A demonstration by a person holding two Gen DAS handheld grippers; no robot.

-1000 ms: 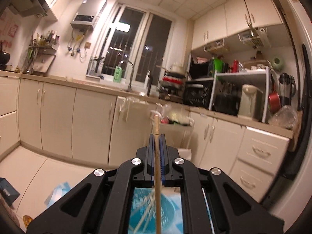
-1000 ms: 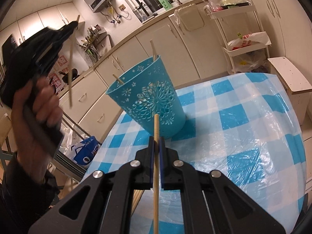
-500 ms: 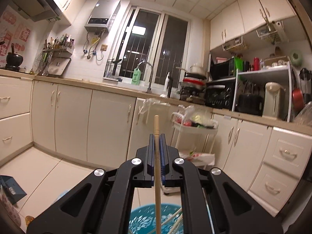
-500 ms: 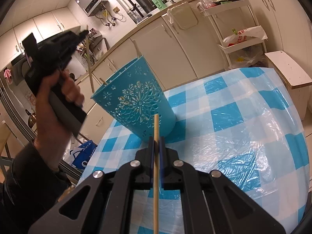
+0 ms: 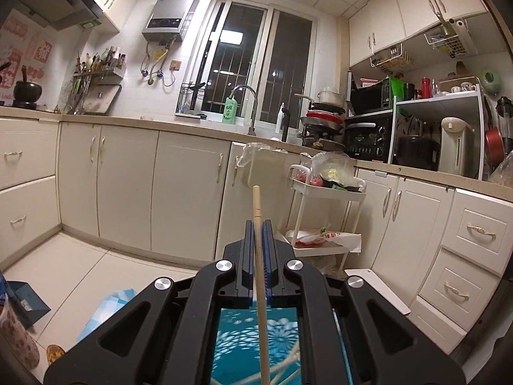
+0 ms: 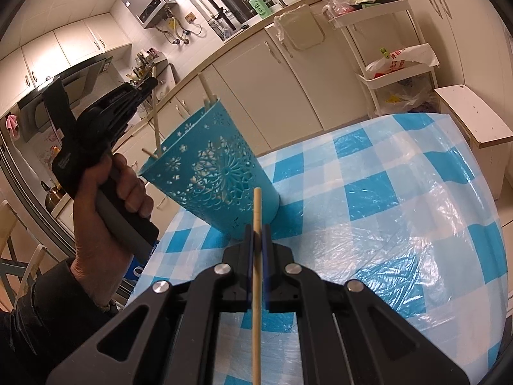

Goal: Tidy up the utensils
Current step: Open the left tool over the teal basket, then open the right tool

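The cup [image 6: 221,173] is turquoise with a cut-out white flower pattern. The tablecloth [image 6: 384,199] is blue-and-white check. The chopsticks [image 6: 256,256] are pale wood. Both grippers [image 6: 256,234] are black with blue pads [image 5: 266,240]. The cabinets [image 5: 128,186] are cream.

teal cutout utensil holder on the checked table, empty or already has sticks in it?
Not empty. The teal cutout utensil holder has wooden chopsticks sticking above its rim; more show inside in the left wrist view.
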